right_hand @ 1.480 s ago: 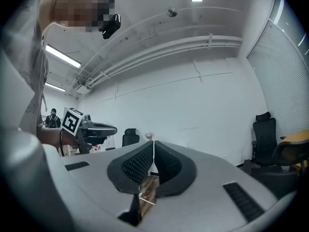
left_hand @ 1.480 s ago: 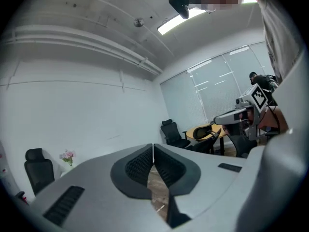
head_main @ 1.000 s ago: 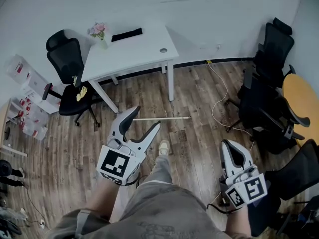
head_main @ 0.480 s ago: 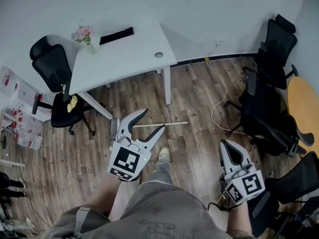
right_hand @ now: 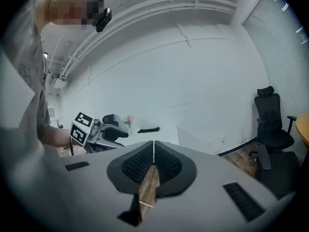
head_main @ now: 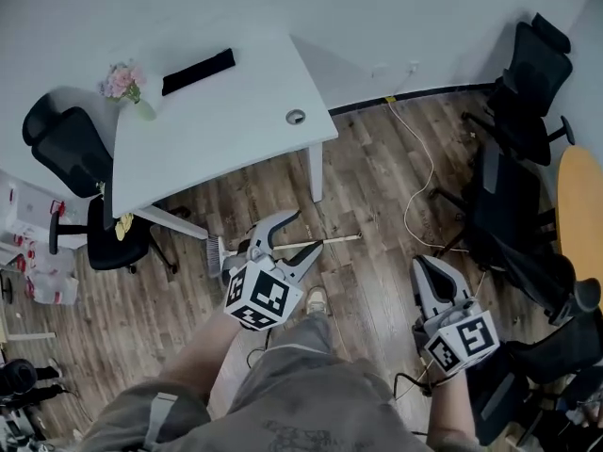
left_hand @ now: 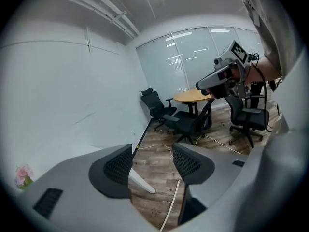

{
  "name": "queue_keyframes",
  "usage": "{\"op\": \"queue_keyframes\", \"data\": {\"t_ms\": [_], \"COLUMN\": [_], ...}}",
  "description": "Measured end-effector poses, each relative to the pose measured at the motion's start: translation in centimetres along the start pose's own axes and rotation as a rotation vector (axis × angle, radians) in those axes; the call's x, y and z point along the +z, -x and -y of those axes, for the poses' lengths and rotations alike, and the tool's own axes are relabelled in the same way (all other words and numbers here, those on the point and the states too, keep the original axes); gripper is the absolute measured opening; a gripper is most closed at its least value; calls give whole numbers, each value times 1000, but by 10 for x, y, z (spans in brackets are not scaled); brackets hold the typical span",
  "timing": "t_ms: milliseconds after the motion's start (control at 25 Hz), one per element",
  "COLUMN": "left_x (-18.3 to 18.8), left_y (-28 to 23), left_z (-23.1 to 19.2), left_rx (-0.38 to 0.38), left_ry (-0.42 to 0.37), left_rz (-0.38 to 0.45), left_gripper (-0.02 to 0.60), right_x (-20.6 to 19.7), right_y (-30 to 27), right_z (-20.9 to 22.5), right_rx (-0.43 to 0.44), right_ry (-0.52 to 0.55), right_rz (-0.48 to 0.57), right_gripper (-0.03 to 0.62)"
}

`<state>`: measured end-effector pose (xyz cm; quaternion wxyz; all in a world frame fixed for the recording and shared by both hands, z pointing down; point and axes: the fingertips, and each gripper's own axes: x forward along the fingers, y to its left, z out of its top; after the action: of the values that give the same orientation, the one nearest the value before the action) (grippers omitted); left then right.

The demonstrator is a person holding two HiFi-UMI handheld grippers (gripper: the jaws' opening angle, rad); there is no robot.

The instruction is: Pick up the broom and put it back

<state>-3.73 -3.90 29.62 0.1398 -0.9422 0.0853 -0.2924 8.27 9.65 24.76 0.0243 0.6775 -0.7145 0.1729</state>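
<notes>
Left tool (head_main: pixel 305 233) has pushed forward since a second ago and now hangs over the broom (head_main: pixel 341 240), which lies flat on the wood floor (head_main: pixel 369 299) just off the bench's (head_main: pixel 217 111) front leg. Its jaws are wide apart and grip nothing. The left gripper view catches the handle (left_hand: pixel 170 205) on the floor below the gap, a stretch the head view hides. Right tool (head_main: pixel 427 269) hangs well to the side, jaws pressed together, empty.

Head view looked steeply down from overhead onto floor (head_main: pixel 367 182) and table (head_main: pixel 217 111). Cameras on left gripper (head_main: pixel 308 231) and right gripper (head_main: pixel 426 266) looked closely along their jaws; floor beyond the jaws appeared in all views.
</notes>
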Motion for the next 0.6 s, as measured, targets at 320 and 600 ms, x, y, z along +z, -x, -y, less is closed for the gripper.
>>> {"op": "queue_keyframes", "data": {"t_ms": [320, 600], "left_x": [-70, -132], "left_y": [-85, -150], "left_z": [-2, 19], "left_rx": [-117, -181], "left_ry": [22, 1], "left_rz": [-123, -237], "left_gripper": [282, 282], "right_x": [-27, -90], "right_y": [-72, -99], "right_z": [37, 84], "right_rx": [37, 34], "right_ry": [6, -46], "right_rz": [-51, -134], "right_gripper": [32, 32]}}
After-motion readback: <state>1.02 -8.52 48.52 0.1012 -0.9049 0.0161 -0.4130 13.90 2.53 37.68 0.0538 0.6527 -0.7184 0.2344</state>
